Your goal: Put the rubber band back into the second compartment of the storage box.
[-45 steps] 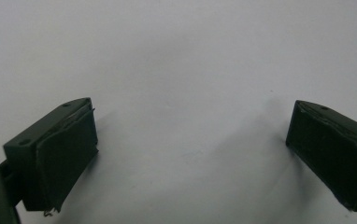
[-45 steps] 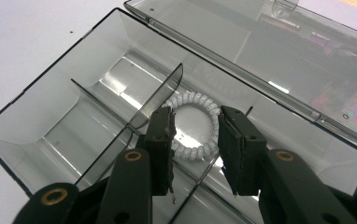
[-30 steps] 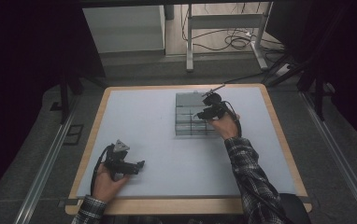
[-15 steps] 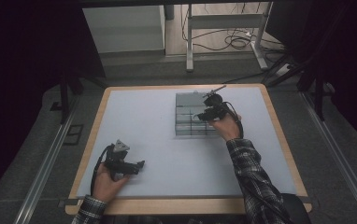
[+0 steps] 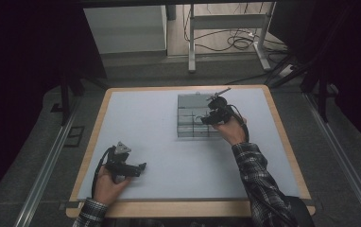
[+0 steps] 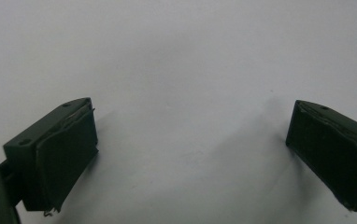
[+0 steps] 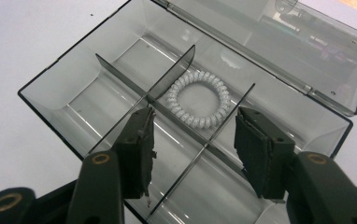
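A clear grey plastic box (image 7: 64, 88) with dividers stands on the table, its lid (image 7: 284, 42) folded back on the far side. A white spiral hair tie (image 7: 174, 100) lies flat in a middle compartment. My right gripper (image 7: 193, 149) hovers just over the box (image 5: 188, 127), pointing down at the dividers. Its jaws have just been opening, and nothing is between its pads. In the high view this gripper (image 5: 211, 116) is above the box's right half. My left gripper (image 5: 141, 168) rests at the table's front left, open (image 6: 190, 149) and with nothing between its jaws.
The box sits at the back right of centre on the pale tabletop (image 5: 145, 123), which has a wooden rim. Beyond the table are a desk frame (image 5: 226, 28), cables on the floor, and a light cabinet (image 5: 126, 28).
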### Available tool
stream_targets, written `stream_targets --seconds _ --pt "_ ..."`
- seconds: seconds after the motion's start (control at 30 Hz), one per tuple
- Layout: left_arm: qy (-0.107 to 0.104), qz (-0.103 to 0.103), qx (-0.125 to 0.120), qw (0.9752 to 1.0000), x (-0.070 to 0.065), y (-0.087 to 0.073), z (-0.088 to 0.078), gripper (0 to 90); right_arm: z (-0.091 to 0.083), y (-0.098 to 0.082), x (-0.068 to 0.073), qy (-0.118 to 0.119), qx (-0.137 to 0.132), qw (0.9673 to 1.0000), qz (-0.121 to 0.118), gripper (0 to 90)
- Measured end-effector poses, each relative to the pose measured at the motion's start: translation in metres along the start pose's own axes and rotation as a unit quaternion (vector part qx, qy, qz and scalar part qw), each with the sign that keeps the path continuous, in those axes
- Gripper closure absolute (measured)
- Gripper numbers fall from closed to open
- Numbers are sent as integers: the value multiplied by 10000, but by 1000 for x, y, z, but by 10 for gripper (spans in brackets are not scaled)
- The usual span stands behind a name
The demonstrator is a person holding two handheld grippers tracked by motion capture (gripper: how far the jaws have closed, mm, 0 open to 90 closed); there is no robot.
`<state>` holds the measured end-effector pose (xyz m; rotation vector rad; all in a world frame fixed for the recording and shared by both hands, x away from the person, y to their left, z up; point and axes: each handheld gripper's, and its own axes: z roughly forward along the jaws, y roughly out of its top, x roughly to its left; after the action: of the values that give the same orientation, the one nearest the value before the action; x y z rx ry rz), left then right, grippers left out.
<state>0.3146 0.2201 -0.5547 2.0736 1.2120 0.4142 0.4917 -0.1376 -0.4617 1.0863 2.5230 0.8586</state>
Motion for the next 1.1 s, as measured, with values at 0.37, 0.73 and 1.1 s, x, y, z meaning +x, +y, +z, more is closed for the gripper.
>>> stream_targets --seconds 0.37,0.73,1.1 --pt "2 2 0 10000 0 0 0 24 -6 -6 5 54 -18 9999 -99 426" --pt "2 3 0 10000 0 0 0 24 -9 -14 6 83 18 9998 -164 387" --pt "4 2 0 10000 0 0 0 24 -16 -22 7 108 24 9998 -170 343"
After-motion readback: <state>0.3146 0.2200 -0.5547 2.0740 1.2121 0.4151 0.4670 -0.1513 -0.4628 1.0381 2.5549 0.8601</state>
